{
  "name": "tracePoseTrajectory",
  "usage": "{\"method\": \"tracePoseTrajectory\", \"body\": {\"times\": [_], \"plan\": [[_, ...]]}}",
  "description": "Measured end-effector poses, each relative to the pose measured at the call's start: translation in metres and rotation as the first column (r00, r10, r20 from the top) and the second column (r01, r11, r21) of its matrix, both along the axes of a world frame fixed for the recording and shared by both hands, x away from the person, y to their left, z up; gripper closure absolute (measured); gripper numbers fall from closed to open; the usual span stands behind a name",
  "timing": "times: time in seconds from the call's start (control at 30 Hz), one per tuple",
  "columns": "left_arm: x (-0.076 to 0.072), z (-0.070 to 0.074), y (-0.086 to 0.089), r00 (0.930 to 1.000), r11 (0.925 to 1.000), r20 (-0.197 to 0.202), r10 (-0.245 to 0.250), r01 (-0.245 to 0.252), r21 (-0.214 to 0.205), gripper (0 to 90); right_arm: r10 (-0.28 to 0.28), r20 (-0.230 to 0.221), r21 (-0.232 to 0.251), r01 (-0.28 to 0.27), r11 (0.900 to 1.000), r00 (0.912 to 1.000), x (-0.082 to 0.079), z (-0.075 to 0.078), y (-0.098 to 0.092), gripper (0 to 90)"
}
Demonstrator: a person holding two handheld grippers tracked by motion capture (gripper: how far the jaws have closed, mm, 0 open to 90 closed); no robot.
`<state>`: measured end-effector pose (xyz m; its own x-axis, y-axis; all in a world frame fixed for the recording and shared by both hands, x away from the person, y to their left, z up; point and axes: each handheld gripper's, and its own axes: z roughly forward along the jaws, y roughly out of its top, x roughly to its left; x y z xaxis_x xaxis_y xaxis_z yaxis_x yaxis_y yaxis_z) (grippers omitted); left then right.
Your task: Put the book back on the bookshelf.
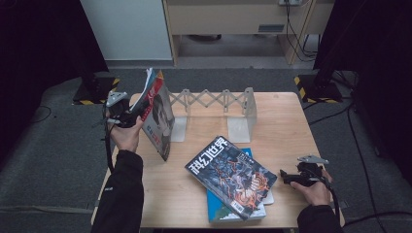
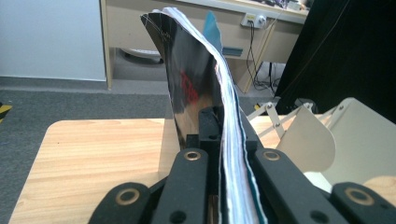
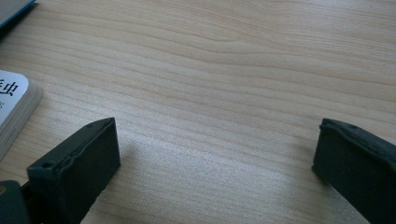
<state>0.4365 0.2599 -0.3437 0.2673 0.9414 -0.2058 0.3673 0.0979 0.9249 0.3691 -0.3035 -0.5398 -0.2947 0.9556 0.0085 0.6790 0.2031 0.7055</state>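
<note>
The table (image 1: 184, 194) has bare wood at its left front, with the rack (image 1: 214, 104) along the back edge. Two books (image 1: 232, 177) lie stacked near the front edge. The left gripper (image 1: 127, 118) clamps a magazine (image 1: 158, 114) upright over the left edge, beside the rack; the right gripper (image 1: 286, 177) rests spread wide and empty just right of the books.

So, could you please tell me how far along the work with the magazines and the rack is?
Nothing stands in the white expanding rack yet. The left claw is clamped on one magazine, held upright beside the rack's left end. Two more magazines lie stacked flat on the table; the right claw rests open beside them.
</note>
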Motion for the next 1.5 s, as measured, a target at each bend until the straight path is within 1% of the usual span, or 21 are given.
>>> {"method": "tracePoseTrajectory", "body": {"times": [0.13,0.27,0.33,0.4,0.5,0.53,0.57,0.6,0.67,0.7,0.83,0.9,1.07,1.23,1.27,1.3,1.33,1.4,1.5], "plan": [[0.006,-0.003,0.000,0.9998,0.9997,-0.001,0.022,-0.022,0.009,86.3,0.000,0.000,0.000,0.000,1.0000,1.0000,0.000,0.000,0.000,0.8],[0.010,-0.002,0.002,0.9989,0.9984,0.008,0.047,-0.047,0.031,86.3,0.001,0.000,0.000,-0.001,1.0000,1.0000,0.000,0.000,0.000,0.8],[0.011,-0.003,0.002,0.9987,0.9981,0.009,0.051,-0.051,0.036,86.3,0.003,0.002,-0.002,-0.003,1.0000,1.0000,0.000,0.000,0.000,0.8],[0.013,-0.004,0.003,0.9981,0.9973,0.019,0.059,-0.060,0.043,86.3,0.003,0.001,-0.001,-0.003,1.0000,1.0000,0.000,0.000,0.000,0.8],[0.014,-0.004,0.003,0.9972,0.9966,0.028,0.070,-0.071,0.042,86.3,0.003,0.002,-0.002,-0.003,1.0000,1.0000,0.000,0.000,0.000,0.8],[0.014,-0.005,0.001,0.9965,0.9961,0.039,0.074,-0.076,0.046,86.3,0.003,0.002,-0.002,-0.003,1.0000,1.0000,0.000,0.000,0.000,0.8],[0.014,-0.005,0.001,0.9965,0.9961,0.039,0.074,-0.076,0.046,86.3,0.003,0.002,-0.002,-0.003,1.0000,1.0000,0.000,0.000,0.000,0.8],[0.014,-0.005,-0.001,0.9958,0.9950,0.050,0.076,-0.079,0.061,86.3,0.003,0.002,-0.002,-0.003,1.0000,1.0000,0.000,0.000,0.000,0.8],[0.014,-0.005,-0.002,0.9955,0.9942,0.054,0.079,-0.082,0.069,86.3,0.003,0.002,-0.001,-0.003,1.0000,1.0000,0.000,0.000,0.000,0.8],[0.013,-0.005,-0.002,0.9953,0.9934,0.061,0.075,-0.080,0.082,86.3,0.003,0.001,-0.001,-0.003,1.0000,1.0000,0.000,0.000,0.000,0.8],[0.012,-0.008,-0.002,0.9953,0.9940,0.065,0.072,-0.077,0.077,86.1,0.003,0.002,-0.002,-0.003,1.0000,1.0000,0.000,0.000,0.000,0.8],[0.012,-0.009,-0.001,0.9957,0.9940,0.065,0.067,-0.072,0.082,86.0,0.003,0.002,-0.002,-0.003,1.0000,1.0000,0.000,0.000,0.000,0.8],[0.009,-0.010,-0.002,0.9937,0.9900,0.086,0.072,-0.081,0.116,86.0,0.003,0.002,-0.002,-0.003,1.0000,1.0000,0.000,0.000,0.000,0.8],[0.006,-0.015,0.001,0.9915,0.9910,0.103,0.080,-0.090,0.099,85.7,0.003,0.002,-0.002,-0.003,1.0000,1.0000,0.000,0.000,0.000,0.8],[0.006,-0.015,0.001,0.9915,0.9910,0.103,0.080,-0.090,0.099,85.6,0.003,0.002,-0.002,-0.003,1.0000,1.0000,0.000,0.000,0.000,0.8],[0.005,-0.015,0.000,0.9903,0.9896,0.113,0.081,-0.093,0.109,85.4,0.003,0.002,-0.002,-0.003,1.0000,1.0000,0.000,0.000,0.000,0.8],[0.005,-0.015,0.000,0.9903,0.9896,0.113,0.081,-0.093,0.109,85.3,0.003,0.002,-0.002,-0.003,1.0000,1.0000,0.000,0.000,0.000,0.8],[0.004,-0.017,-0.001,0.9888,0.9896,0.125,0.081,-0.095,0.109,85.0,0.003,0.001,-0.001,-0.003,1.0000,1.0000,0.000,0.000,0.000,0.8],[0.003,-0.017,-0.001,0.9886,0.9897,0.127,0.081,-0.095,0.107,84.2,0.003,0.002,-0.001,-0.003,1.0000,1.0000,0.000,0.000,0.000,0.8]]}}
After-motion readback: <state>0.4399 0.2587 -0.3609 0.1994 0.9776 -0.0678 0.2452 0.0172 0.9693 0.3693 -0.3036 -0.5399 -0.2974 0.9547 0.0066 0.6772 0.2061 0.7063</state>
